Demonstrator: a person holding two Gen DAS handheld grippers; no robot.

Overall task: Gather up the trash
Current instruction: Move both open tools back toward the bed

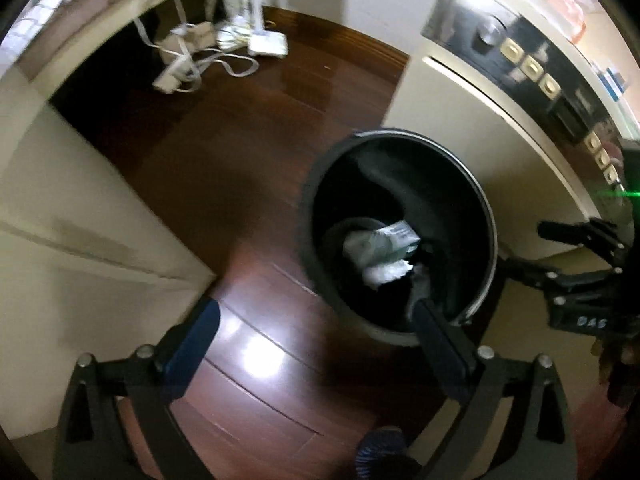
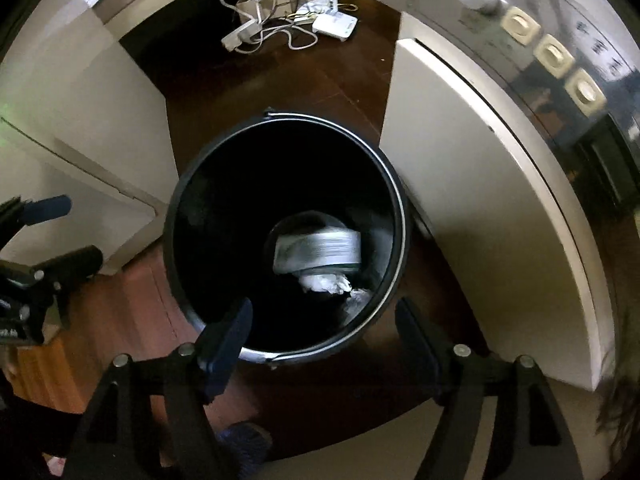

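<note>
A black round trash bin [image 1: 490, 216] stands on the dark wood floor; it also shows in the right wrist view [image 2: 402, 200]. White crumpled trash [image 1: 378, 250] lies at its bottom and is blurred in the right wrist view [image 2: 318, 254]. My left gripper [image 1: 316, 312] is open and empty, its right finger over the bin's near rim. My right gripper [image 2: 324, 318] is open and empty above the bin's near edge. The right gripper shows at the right of the left wrist view [image 1: 576, 248]. The left gripper shows at the left of the right wrist view [image 2: 68, 232].
A cream cabinet [image 2: 480, 184] with a shiny panel of round knobs [image 2: 554, 54] curves along the right. Cream furniture [image 1: 72, 208] stands at the left. White cables and a white box [image 2: 280, 28] lie on the floor at the back.
</note>
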